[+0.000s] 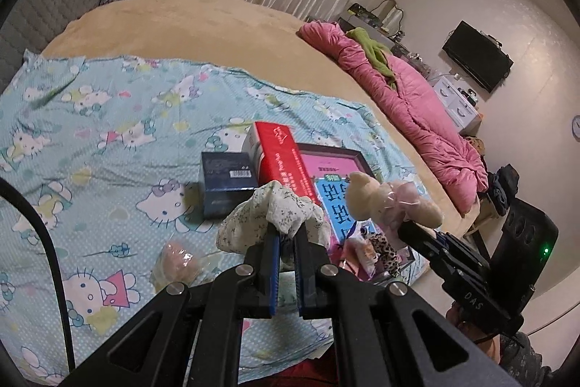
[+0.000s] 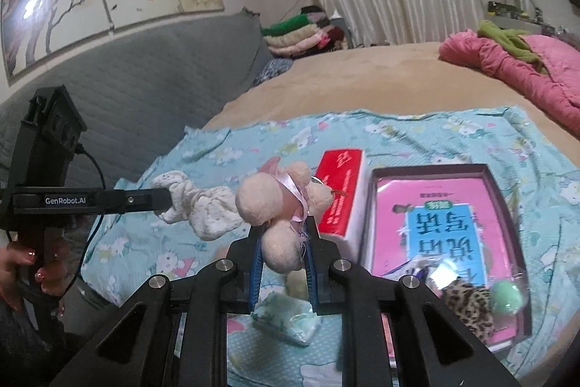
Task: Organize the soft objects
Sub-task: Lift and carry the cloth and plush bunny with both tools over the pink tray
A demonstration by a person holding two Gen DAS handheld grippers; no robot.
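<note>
Taking the red box (image 1: 286,162) as the landmark, and moving from left to right across the bed.

Far left of the red box, the blue cartoon-cat sheet (image 1: 108,133) lies over the tan bed cover (image 1: 203,20). On the sheet, left of and nearer than the red box, sits a small peach thing in clear wrap (image 1: 180,264). A dark blue box (image 1: 226,184) rests just left of the red box, touching its side.

In front of the red box, the left gripper (image 1: 286,227) has its jaws closed tight on a white flowered cloth (image 1: 275,213), a bunched scrunchie-like piece that hangs off the sheet. In the right wrist view a hand (image 2: 21,263) with painted nails holds that gripper's handle.

Just right of the red box lies a dark-framed tray (image 2: 485,169) with a pink and blue book (image 2: 446,227) in it. At the tray's near end are a leopard-print soft item (image 2: 467,303) and a pale green ball (image 2: 507,296).

The right gripper (image 2: 282,242) is above the sheet, in front of the red box in its own view, jaws clamped on a cream plush toy (image 2: 279,205) with a pink ribbon, pinched by one round limb.

Far right of the red box, a pink quilt (image 1: 409,97) lies heaped along the bed's edge with a green garment (image 1: 373,49) on it.
</note>
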